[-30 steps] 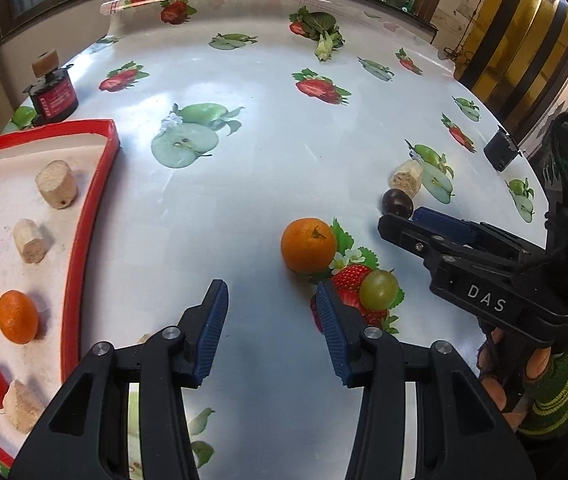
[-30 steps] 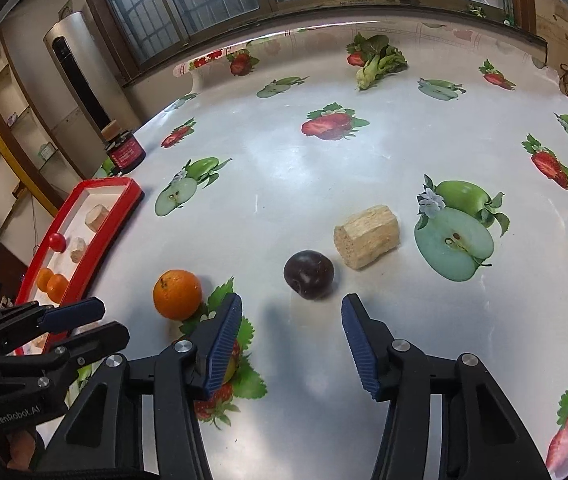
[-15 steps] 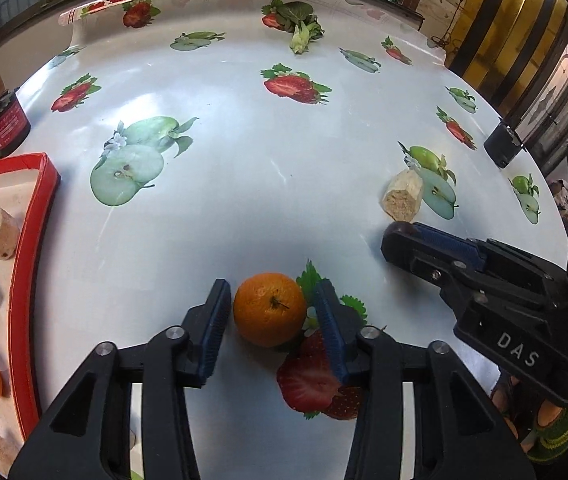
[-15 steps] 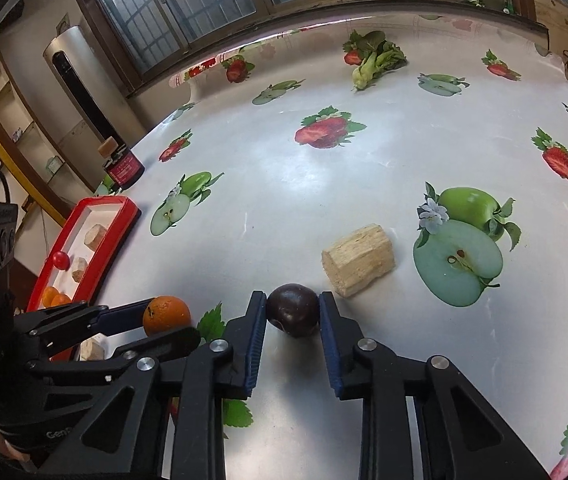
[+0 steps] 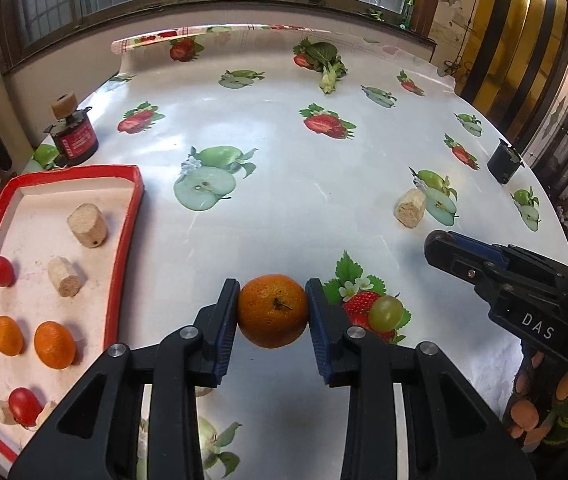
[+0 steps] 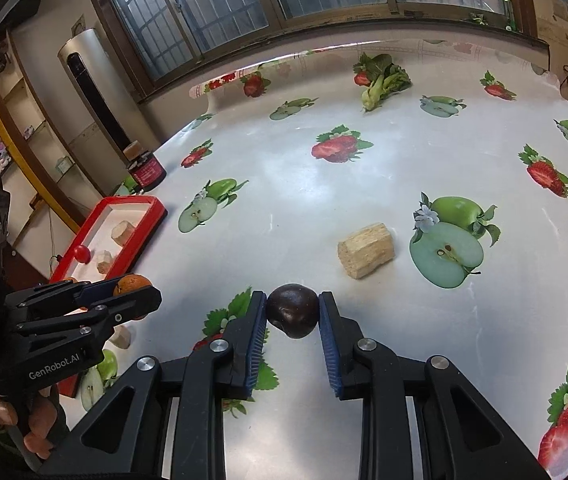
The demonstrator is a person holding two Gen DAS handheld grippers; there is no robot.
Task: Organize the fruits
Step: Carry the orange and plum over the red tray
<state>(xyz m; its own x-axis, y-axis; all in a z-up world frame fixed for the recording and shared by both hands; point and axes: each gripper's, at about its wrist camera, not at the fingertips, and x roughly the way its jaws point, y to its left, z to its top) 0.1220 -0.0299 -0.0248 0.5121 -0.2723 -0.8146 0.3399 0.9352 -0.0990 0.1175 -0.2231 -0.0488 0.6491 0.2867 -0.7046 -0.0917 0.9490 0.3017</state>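
My left gripper [image 5: 272, 312] is shut on an orange [image 5: 273, 310] and holds it just above the table. A green grape [image 5: 385, 307] lies on the cloth just to its right. My right gripper [image 6: 293, 312] is shut on a dark plum [image 6: 293, 310]. The red tray [image 5: 124, 240] at the left holds two oranges [image 5: 54, 345], cherry tomatoes [image 5: 1, 272] and wooden pegs [image 5: 87, 225]. In the right wrist view the tray [image 6: 146, 222] sits far left, and the left gripper [image 6: 124, 298] shows with the orange [image 6: 132, 282].
A wooden block [image 6: 367, 249] lies on the cloth just beyond the plum; it also shows in the left wrist view [image 5: 411, 208]. A red jar [image 5: 74, 138] stands behind the tray. A black cup [image 5: 504, 163] stands at the far right edge.
Both grippers closed fully on their fruit and lifted back: the left on the orange, the right on the plum. The grape came into view beside the left gripper.
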